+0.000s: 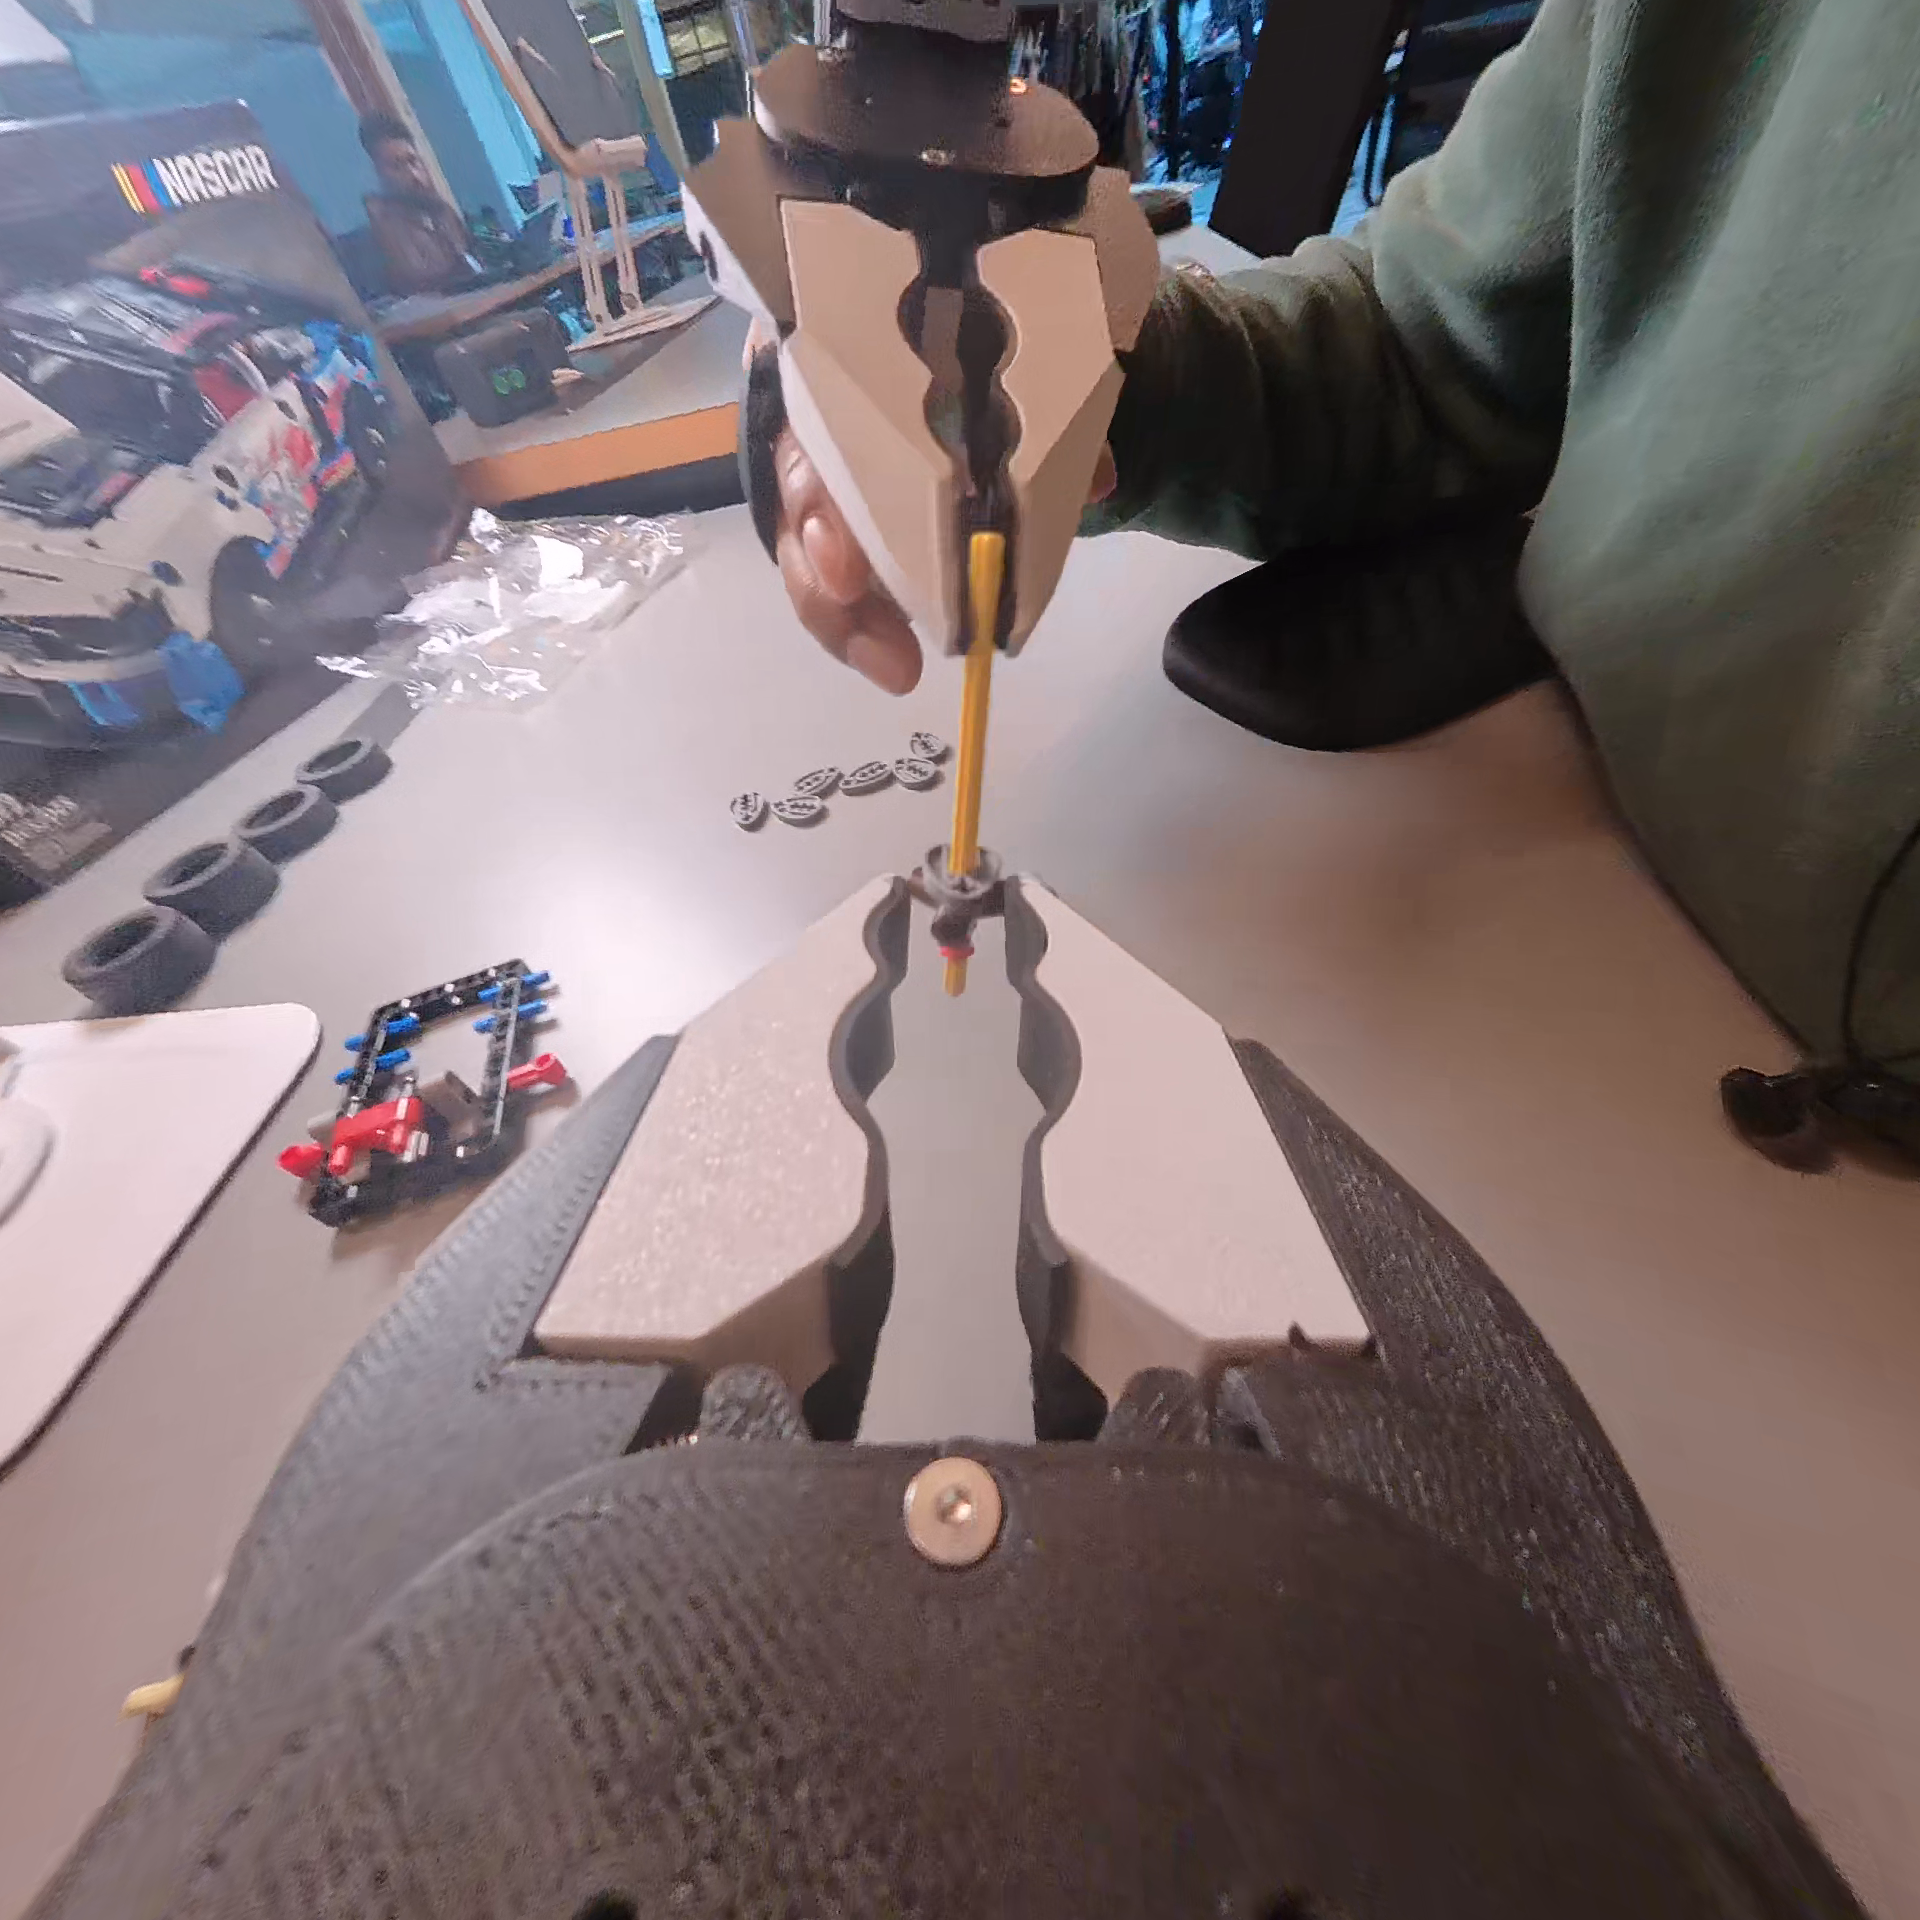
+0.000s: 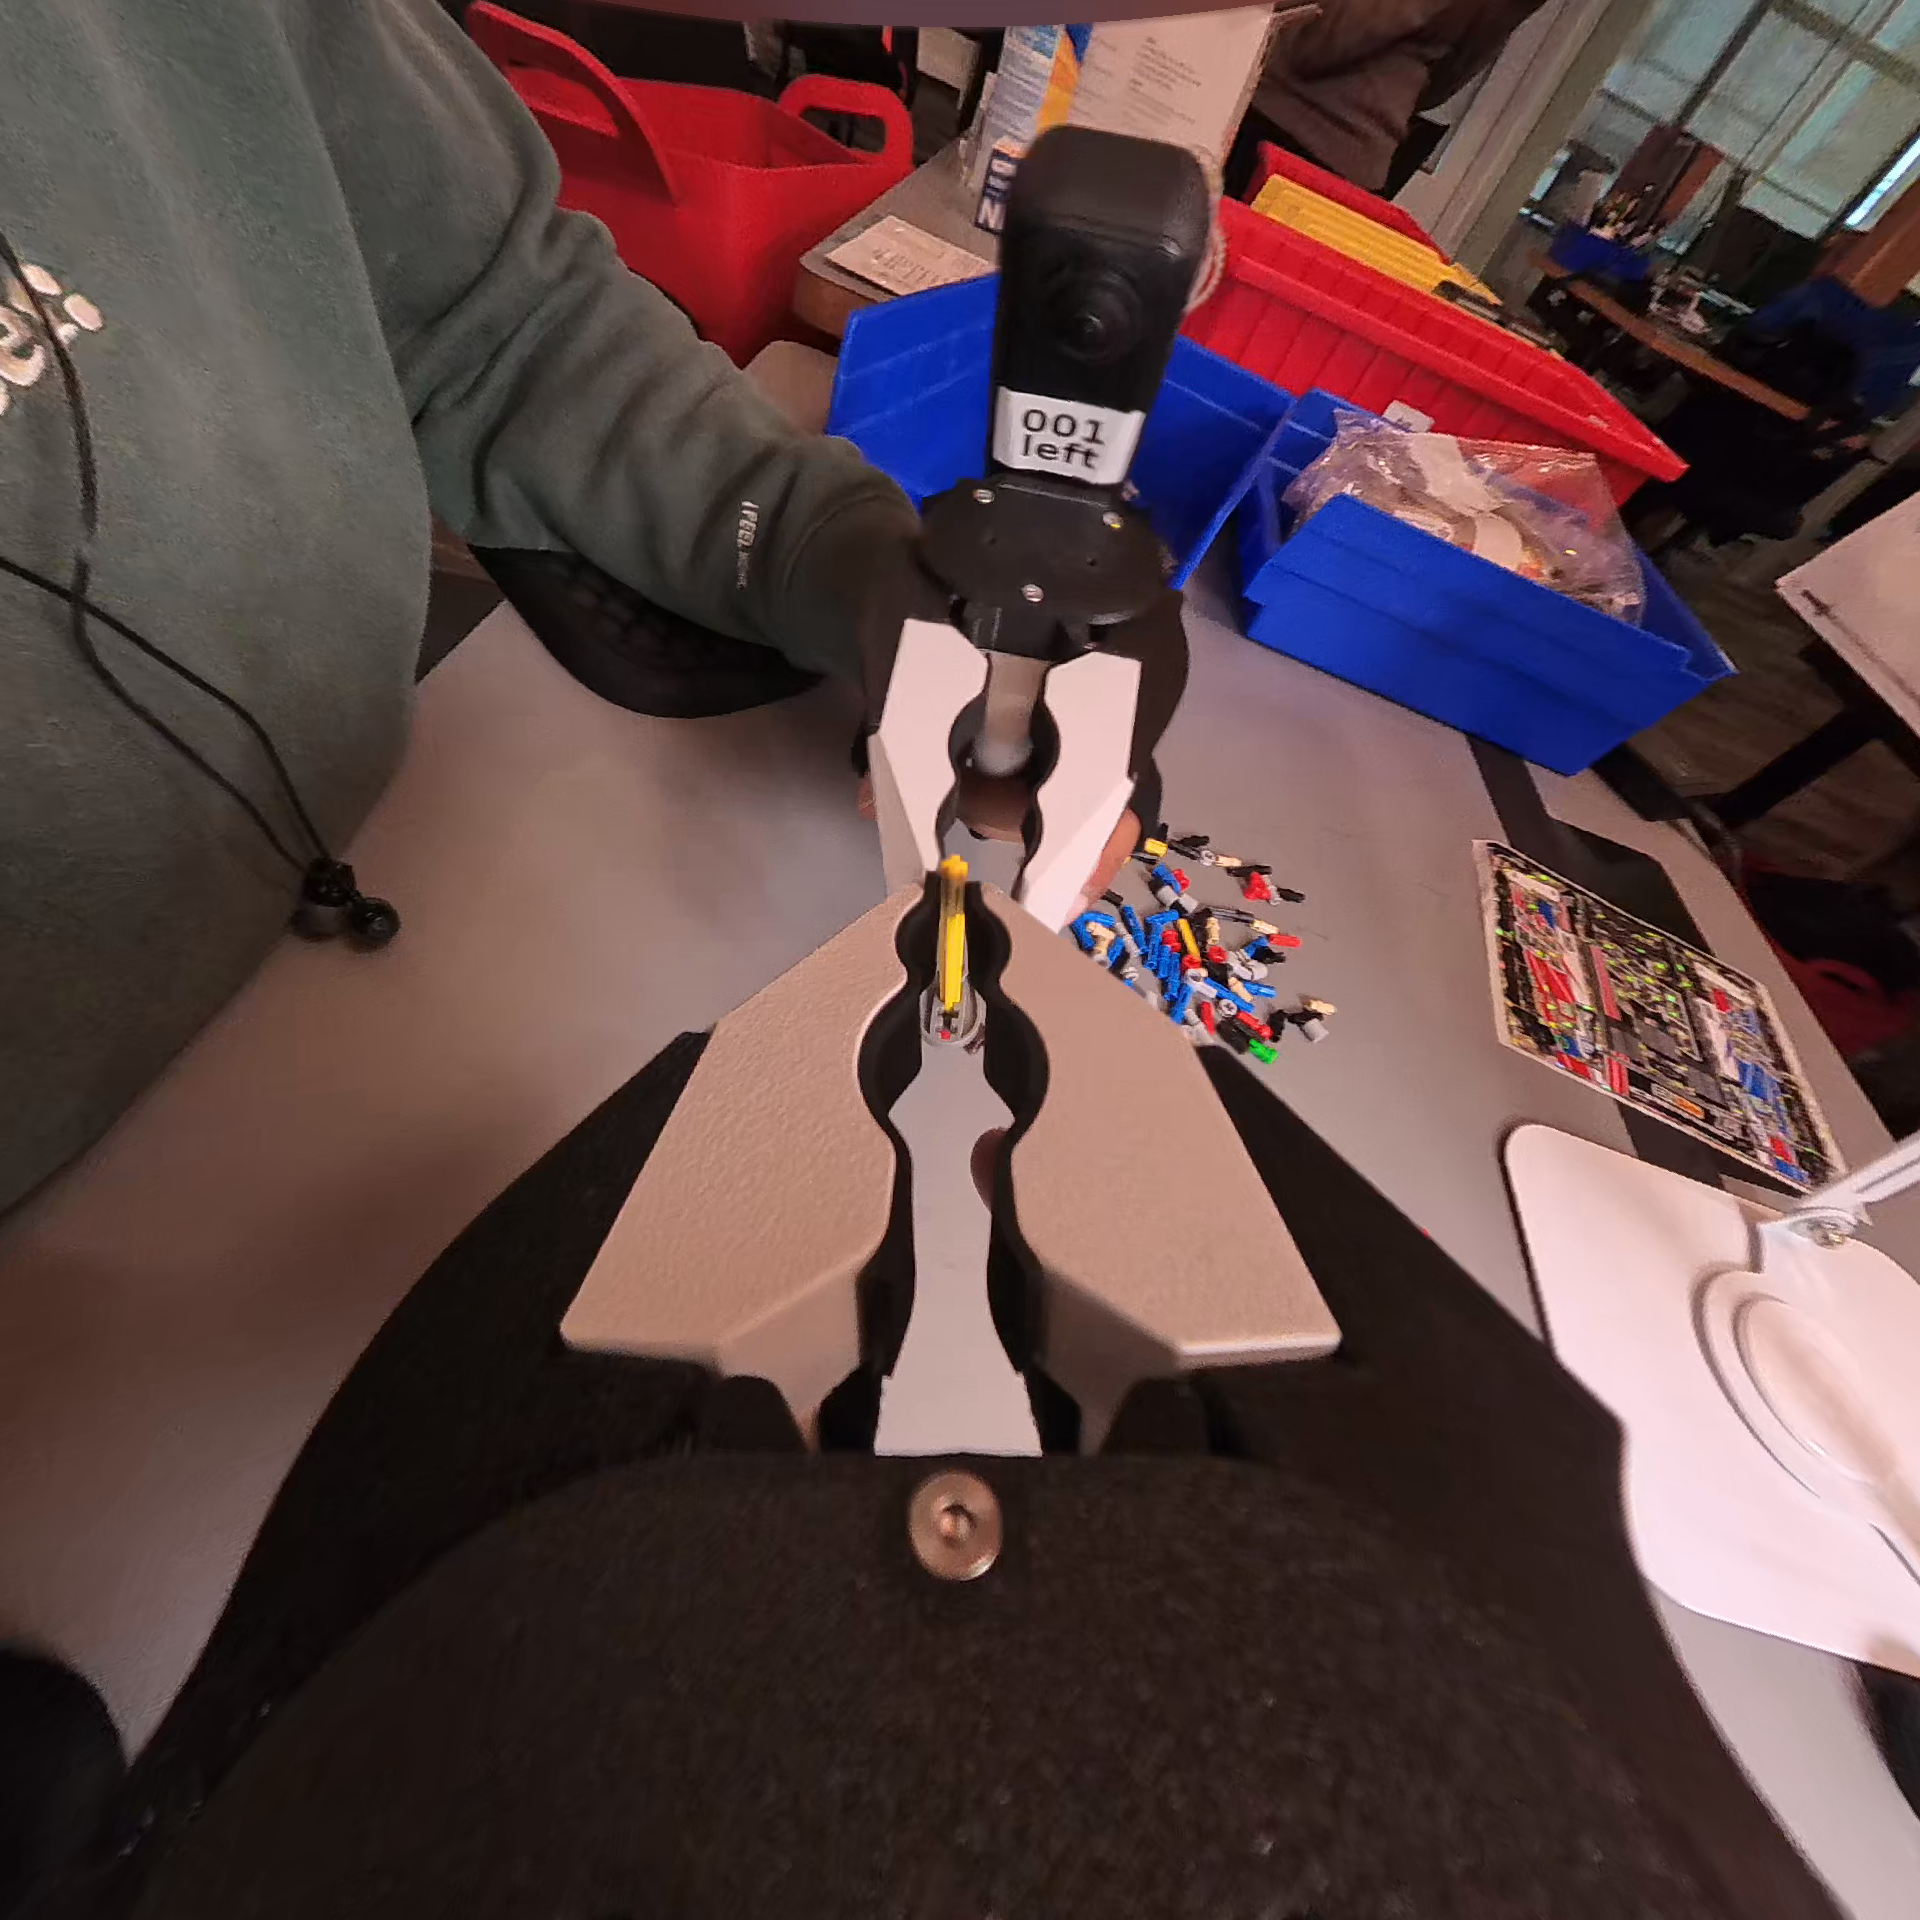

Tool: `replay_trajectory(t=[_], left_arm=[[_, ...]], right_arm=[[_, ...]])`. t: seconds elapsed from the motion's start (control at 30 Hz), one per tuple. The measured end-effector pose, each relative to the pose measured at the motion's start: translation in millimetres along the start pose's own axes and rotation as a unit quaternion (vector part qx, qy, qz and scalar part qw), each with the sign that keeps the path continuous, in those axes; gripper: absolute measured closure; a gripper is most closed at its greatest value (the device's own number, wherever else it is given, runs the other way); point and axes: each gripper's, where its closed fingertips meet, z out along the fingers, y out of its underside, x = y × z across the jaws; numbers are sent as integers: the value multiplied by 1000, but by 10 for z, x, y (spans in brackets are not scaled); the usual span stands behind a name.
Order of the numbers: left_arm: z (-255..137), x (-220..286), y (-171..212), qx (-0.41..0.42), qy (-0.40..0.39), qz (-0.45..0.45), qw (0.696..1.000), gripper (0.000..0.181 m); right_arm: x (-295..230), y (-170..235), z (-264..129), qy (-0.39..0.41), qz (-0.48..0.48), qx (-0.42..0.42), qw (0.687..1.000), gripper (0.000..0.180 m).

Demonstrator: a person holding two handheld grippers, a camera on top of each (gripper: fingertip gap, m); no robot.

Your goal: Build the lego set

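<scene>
My left gripper [image 1: 956, 883] is shut on a small dark grey piece [image 1: 956, 871] at its fingertips, above the table. A long yellow axle [image 1: 975, 748] passes through that piece, and its short end with a red ring sticks out below. My right gripper [image 1: 982, 634] faces it from above and is shut on the axle's far end. In the right wrist view, my right gripper [image 2: 951, 899] pinches the yellow axle [image 2: 951, 935]. The grey piece [image 2: 948, 1023] shows through the gap between its fingers. The white fingers [image 2: 914, 727] of the left gripper stand just beyond.
A black frame assembly [image 1: 436, 1081] with blue pins and red parts lies at the left. Near it are several tyres [image 1: 213, 883], grey oval pieces [image 1: 842, 784], plastic wrap [image 1: 520, 592] and the set's box [image 1: 156, 416]. A pile of small parts [image 2: 1195, 966], a printed sheet [image 2: 1642, 1018] and blue bins [image 2: 1455, 603] lie to the right. Across from one pair of fingers to the other is roughly 4 cm.
</scene>
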Motion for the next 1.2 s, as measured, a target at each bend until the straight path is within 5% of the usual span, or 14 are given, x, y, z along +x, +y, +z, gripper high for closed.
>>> replay_trajectory(t=[0.87, 1.03, 1.2], left_arm=[[-66, -158, -162, 9, -92, 90, 992, 168], [-102, -185, -193, 15, -103, 99, 990, 168], [-112, -186, -188, 20, -100, 97, 990, 168]], right_arm=[[129, -171, -16, 64, -39, 25, 997, 173], [14, 55, -135, -1, -14, -49, 999, 156], [-292, 797, -140, -104, 52, -206, 972, 150]])
